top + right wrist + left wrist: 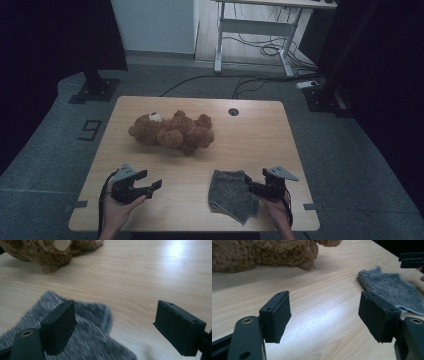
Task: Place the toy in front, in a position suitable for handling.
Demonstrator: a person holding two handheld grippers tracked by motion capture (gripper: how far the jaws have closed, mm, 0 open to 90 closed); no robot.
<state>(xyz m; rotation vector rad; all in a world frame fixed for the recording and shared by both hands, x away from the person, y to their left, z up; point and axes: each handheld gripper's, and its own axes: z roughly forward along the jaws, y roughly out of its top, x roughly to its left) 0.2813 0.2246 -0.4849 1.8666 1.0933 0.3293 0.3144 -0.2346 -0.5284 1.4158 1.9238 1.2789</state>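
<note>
A grey, knitted square of cloth [231, 195] lies flat on the pale wooden worktop [250, 135], in the lower right of the high view, its near corner folded slightly. It looks light, limp and soft, likely to sag and drape once lifted, so an edge or a corner seems the best place to pinch it; its fuzzy weave should give decent grip. The right claw [254, 188] sits at the cloth's right edge with its jaws spread wide, one jaw over the fabric, the other over bare wood, clamping nothing. The left claw [148, 183], lower left, is likewise wide apart and empty above the wood. A brown plush teddy bear [172, 132] lies on its side towards the upper middle of the worktop, well apart from both.
</note>
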